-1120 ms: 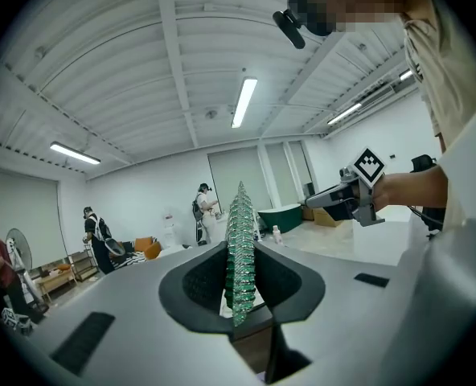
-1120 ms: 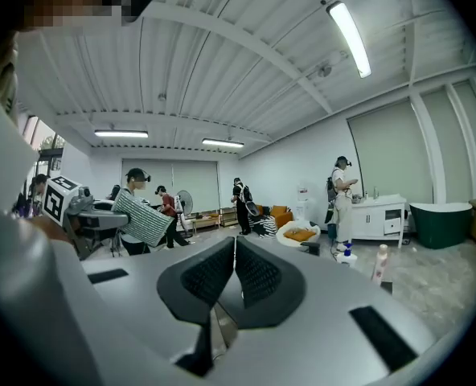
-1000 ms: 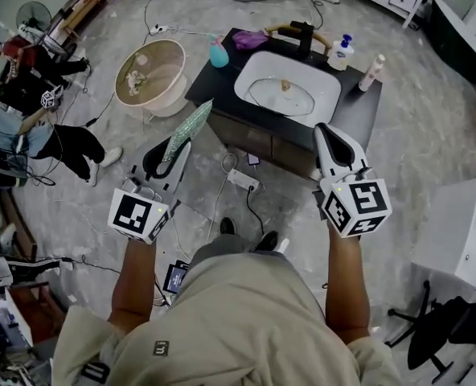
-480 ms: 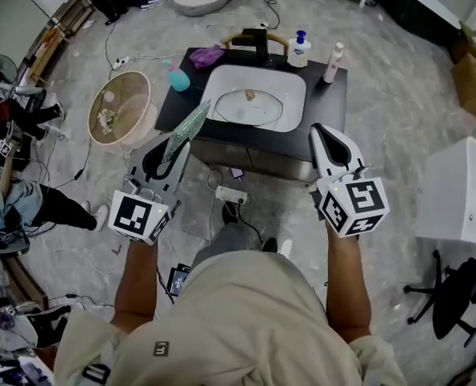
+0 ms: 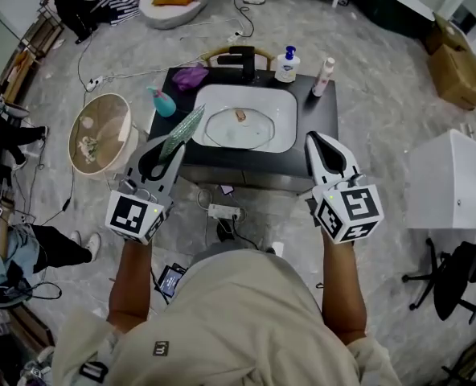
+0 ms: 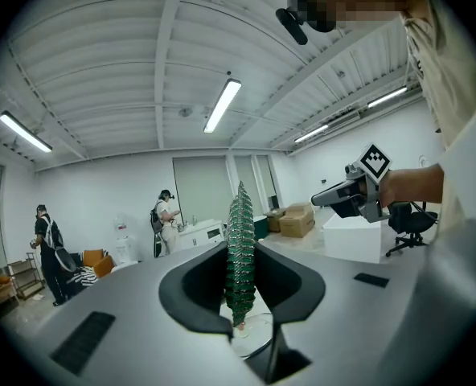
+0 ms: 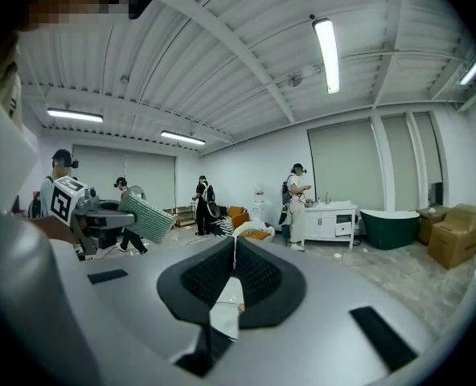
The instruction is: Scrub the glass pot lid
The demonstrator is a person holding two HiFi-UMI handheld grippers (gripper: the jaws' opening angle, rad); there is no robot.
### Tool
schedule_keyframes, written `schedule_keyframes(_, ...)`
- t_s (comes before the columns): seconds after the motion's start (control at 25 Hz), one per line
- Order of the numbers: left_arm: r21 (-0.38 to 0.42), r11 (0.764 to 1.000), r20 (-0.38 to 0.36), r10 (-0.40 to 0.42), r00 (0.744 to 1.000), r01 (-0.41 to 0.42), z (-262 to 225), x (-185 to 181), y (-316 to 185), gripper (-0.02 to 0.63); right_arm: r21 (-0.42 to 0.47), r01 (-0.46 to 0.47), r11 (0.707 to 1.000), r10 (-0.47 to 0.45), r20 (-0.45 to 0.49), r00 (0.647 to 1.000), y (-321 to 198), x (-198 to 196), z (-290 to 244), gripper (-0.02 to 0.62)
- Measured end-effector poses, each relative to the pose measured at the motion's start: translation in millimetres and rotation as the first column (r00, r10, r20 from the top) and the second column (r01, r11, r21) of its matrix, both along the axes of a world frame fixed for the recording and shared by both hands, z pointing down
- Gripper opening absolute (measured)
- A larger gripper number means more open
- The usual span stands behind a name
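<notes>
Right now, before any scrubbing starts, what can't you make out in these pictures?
The glass pot lid: head view, too small and see-through to tell clean from dirty.
Same lid, both gripper views: the left gripper and right gripper hide nearly all of it behind their own bodies.
The soap bottle label: head view, too small to read.
The scrub pad face: left gripper view, seen only edge-on.

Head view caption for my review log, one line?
Left claw shut on a green sponge, right claw shut and empty, both short of the sink where the glass lid lies.
</notes>
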State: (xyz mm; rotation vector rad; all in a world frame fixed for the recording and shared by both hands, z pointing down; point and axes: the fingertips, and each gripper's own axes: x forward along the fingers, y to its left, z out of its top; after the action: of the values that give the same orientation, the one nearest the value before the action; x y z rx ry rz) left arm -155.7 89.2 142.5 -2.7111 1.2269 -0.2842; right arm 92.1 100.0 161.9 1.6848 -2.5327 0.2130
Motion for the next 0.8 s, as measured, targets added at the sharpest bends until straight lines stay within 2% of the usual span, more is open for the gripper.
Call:
schedule_keyframes(0.28, -0.013, 0.997, -0.019, 0.080, 0.997, -0.080, 8.3, -21.6, -55.8, 0.087, -0.015, -0.065, 0.998, 0.065, -0.028, 0.998, -40.7, -29.7, 0.2, 0.026)
schedule_keyframes(0.44, -0.001, 0.995, 0.044, 0.095, 0.994, -0.095, 18.0, -38.5, -80.7, 0.087, -0.023, -0.059, 0.998, 0.058, -0.052, 0.997, -59.2, -57.0, 1.2, 0.026)
schedule_keyframes(0.6, 0.004, 0.997, 0.072, 0.079, 0.994, -0.080, 36.0, -51.3, -101.3, 0.087, -0.052, -0.046, 0.998, 0.043, -0.075, 0.996, -77.8, -68.9, 8.8, 0.026)
schedule_keyframes(0.8, -0.056, 0.998, 0.118, 0.048, 0.992, -0.042, 63.1, -44.2, -136.5, 0.087, -0.093, -0.008, 0.996, 0.002, -0.071, 0.997, -123.1, -62.6, 25.2, 0.026)
